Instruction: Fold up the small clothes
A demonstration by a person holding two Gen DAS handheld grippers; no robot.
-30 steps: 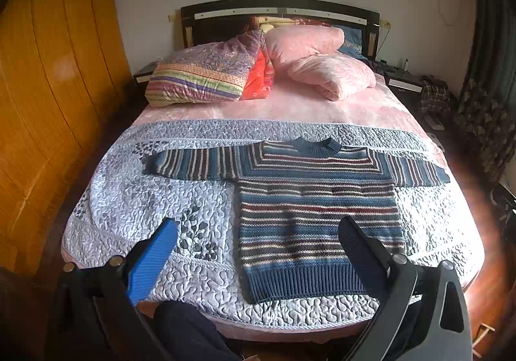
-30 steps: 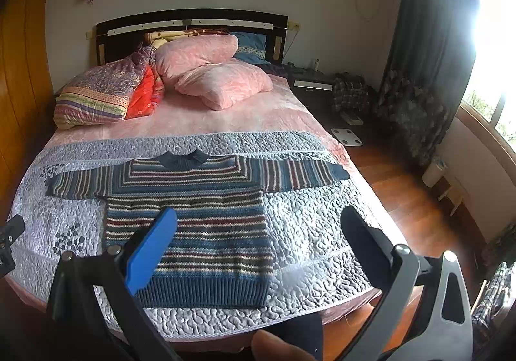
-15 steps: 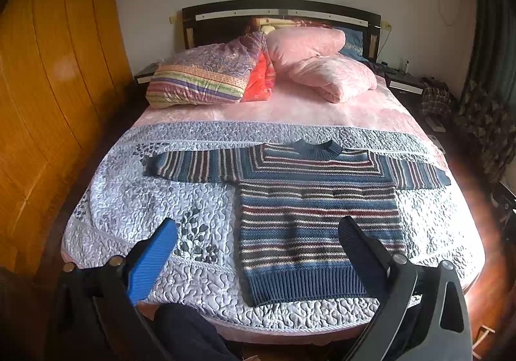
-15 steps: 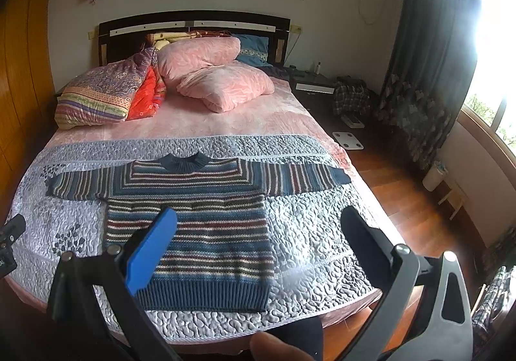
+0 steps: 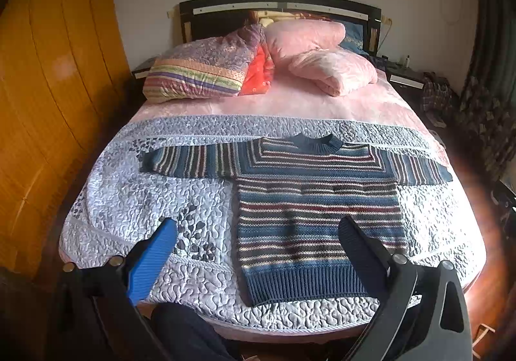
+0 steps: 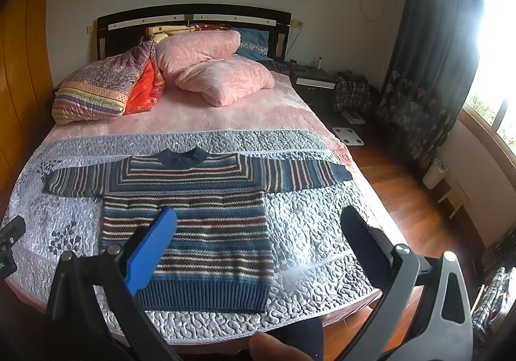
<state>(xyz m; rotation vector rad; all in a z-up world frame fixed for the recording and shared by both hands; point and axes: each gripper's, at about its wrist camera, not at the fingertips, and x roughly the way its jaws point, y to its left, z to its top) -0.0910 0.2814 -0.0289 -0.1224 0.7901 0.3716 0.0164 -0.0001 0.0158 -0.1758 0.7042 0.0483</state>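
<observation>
A striped knit sweater (image 5: 309, 199) (image 6: 193, 219) in blue, maroon and cream lies flat on the grey quilted bedspread (image 5: 129, 199) (image 6: 309, 225), both sleeves spread sideways and the collar toward the pillows. My left gripper (image 5: 258, 225) hangs open above the foot of the bed, its blue finger over the quilt left of the sweater and its dark finger over the hem. My right gripper (image 6: 258, 215) is open too, the blue finger over the sweater's body and the dark finger over bare quilt to its right. Neither touches the cloth.
Pink pillows (image 5: 322, 64) and a folded patterned duvet (image 5: 200, 70) lie by the dark headboard (image 6: 193, 15). A wooden wardrobe (image 5: 48, 103) stands left. Right of the bed are wood floor (image 6: 403, 199), a white scale (image 6: 348, 136), a nightstand (image 6: 314, 78), and dark curtains (image 6: 419, 70).
Both views have shifted slightly, with the bed and sweater sitting a little lower in the frames. The sweater lies as before and both grippers stay open.
</observation>
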